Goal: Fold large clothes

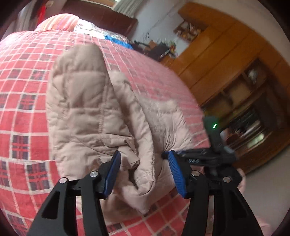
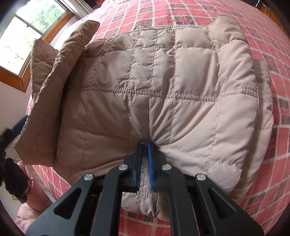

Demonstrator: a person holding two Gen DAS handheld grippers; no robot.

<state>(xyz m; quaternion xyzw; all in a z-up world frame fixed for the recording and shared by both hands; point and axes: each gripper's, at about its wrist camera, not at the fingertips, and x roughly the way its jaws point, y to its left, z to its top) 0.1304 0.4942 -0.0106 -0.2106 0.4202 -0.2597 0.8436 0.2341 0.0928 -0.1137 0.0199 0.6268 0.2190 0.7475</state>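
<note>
A beige quilted jacket [image 2: 163, 90] lies on a bed with a red plaid cover [image 2: 199, 12]. My right gripper [image 2: 144, 145] is shut on a pinch of the jacket's near edge, with fabric puckered between the blue pads. A sleeve [image 2: 54, 90] of the jacket is lifted and folded over at the left. In the left wrist view the jacket [image 1: 87, 101] is bunched up, and my left gripper [image 1: 143, 158] stands open with a folded edge of the fabric between its blue pads [image 1: 113, 174]. The other gripper [image 1: 203, 159] shows at the right, at the jacket's edge.
A wooden cabinet with shelves [image 1: 235, 81] stands beyond the bed. A blue item [image 1: 117, 40] lies at the bed's far end near a striped pillow [image 1: 59, 21]. A window [image 2: 27, 36] is at the left, with a person's pink sleeve [image 2: 29, 208] below it.
</note>
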